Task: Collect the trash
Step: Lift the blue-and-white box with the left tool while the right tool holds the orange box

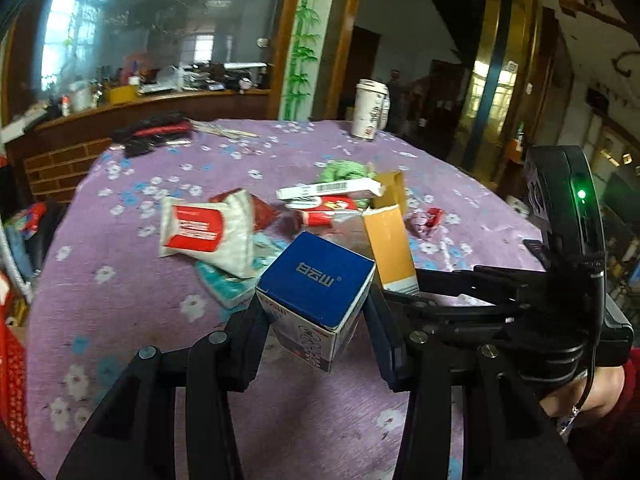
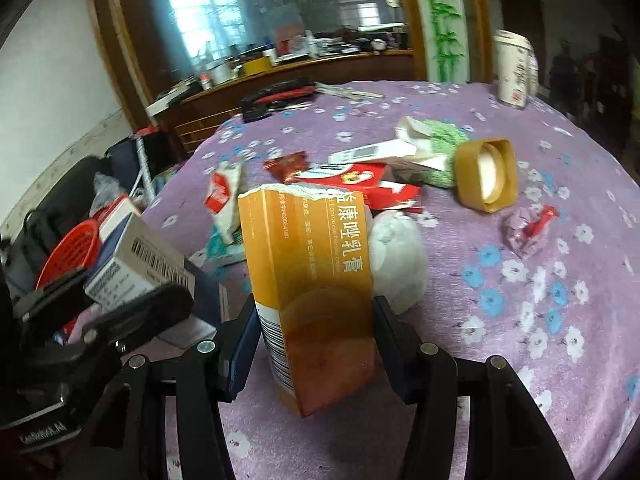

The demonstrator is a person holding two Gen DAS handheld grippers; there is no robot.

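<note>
My left gripper (image 1: 316,312) is shut on a blue-topped white box (image 1: 316,280) and holds it above the purple flowered tablecloth (image 1: 120,320). My right gripper (image 2: 316,328) is shut on a torn orange medicine box (image 2: 308,264), which also shows in the left wrist view (image 1: 390,248). More trash lies in the middle of the table: a red-and-white tissue pack (image 1: 208,232), a long white box (image 1: 332,190), a red packet (image 2: 360,180), an open orange box (image 2: 486,176), a green crumpled wrapper (image 2: 440,144), a white wad (image 2: 396,256) and a red candy wrapper (image 2: 532,228).
A tall paper cup (image 1: 370,110) stands at the table's far edge. Black and red items (image 1: 156,136) lie at the far left of the table. A red basket (image 2: 72,252) and clutter sit off the table's left side. A wooden counter (image 1: 140,108) runs behind.
</note>
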